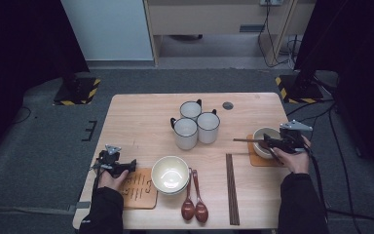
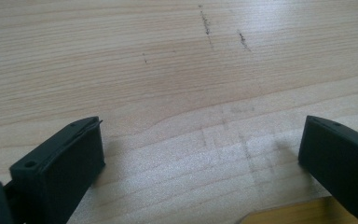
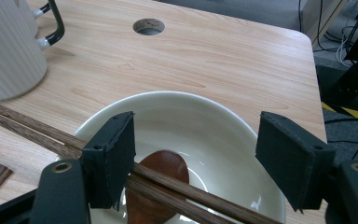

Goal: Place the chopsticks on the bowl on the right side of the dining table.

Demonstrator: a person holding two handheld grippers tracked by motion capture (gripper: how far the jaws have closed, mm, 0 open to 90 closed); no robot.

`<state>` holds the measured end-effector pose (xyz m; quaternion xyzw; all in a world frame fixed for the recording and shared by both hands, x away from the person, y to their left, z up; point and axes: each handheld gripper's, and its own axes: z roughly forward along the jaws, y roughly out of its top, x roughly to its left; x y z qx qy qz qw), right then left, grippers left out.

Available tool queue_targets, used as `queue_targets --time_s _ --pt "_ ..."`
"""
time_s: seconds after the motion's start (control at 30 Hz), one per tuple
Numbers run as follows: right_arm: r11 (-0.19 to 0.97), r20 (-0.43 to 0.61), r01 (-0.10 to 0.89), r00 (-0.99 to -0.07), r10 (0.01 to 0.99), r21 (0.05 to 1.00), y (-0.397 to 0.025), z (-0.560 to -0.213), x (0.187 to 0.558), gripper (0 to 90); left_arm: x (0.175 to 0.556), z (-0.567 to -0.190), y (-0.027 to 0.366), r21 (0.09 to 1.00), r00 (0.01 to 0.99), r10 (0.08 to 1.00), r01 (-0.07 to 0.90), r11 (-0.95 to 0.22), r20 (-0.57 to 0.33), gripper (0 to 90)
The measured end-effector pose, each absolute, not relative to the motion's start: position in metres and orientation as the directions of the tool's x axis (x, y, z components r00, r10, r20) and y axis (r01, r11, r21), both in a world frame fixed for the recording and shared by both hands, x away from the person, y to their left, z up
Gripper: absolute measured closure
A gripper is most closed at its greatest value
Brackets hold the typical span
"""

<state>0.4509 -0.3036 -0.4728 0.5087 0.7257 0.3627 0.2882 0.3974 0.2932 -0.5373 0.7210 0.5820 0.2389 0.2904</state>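
A cream bowl (image 1: pixel 264 136) sits on a brown coaster (image 1: pixel 253 158) at the table's right. It holds a brown spoon (image 3: pixel 161 170), and a pair of chopsticks (image 3: pixel 37 130) lies across its rim, poking out to the left (image 1: pixel 246 140). My right gripper (image 3: pixel 196 133) hovers open over the bowl, its left jaw beside the chopsticks, gripping nothing. My left gripper (image 1: pixel 129 165) rests low at the table's front left, open over bare wood (image 2: pixel 200 135), next to a cork mat (image 1: pixel 139 187).
Three white mugs (image 1: pixel 195 124) stand at the middle back, one near the right gripper (image 3: pixel 4 56). Stacked cream bowls (image 1: pixel 170 174), two brown spoons (image 1: pixel 195 204) and more chopsticks (image 1: pixel 231 187) lie at the front. A cable hole (image 1: pixel 228 105) is behind.
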Motion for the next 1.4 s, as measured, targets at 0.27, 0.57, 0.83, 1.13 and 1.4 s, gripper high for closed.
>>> queue_targets --time_s 0.27,0.57,0.83,1.13,1.4 --pt "0.235 -0.052 0.527 -0.338 0.940 0.817 -0.302 -0.474 0.452 27.7 0.397 -0.537 0.293 0.696 0.209 0.978 0.701 -0.155 0.007 0.0" --pt "0.231 -0.046 0.520 -0.343 0.938 0.822 -0.301 -0.473 0.452 27.4 0.397 -0.537 0.293 0.697 0.209 0.978 0.700 -0.154 0.007 0.0" --pt "0.212 -0.031 0.500 -0.345 0.938 0.840 -0.304 -0.466 0.445 26.8 0.397 -0.537 0.293 0.697 0.208 0.978 0.700 -0.154 0.007 0.0" --pt "0.242 -0.046 0.508 -0.367 0.929 0.827 -0.302 -0.469 0.439 25.0 0.397 -0.537 0.293 0.697 0.208 0.978 0.700 -0.154 0.007 0.0" --pt "0.244 -0.050 0.522 -0.358 0.933 0.817 -0.305 -0.471 0.440 25.5 0.397 -0.537 0.293 0.697 0.208 0.978 0.700 -0.154 0.007 0.0"
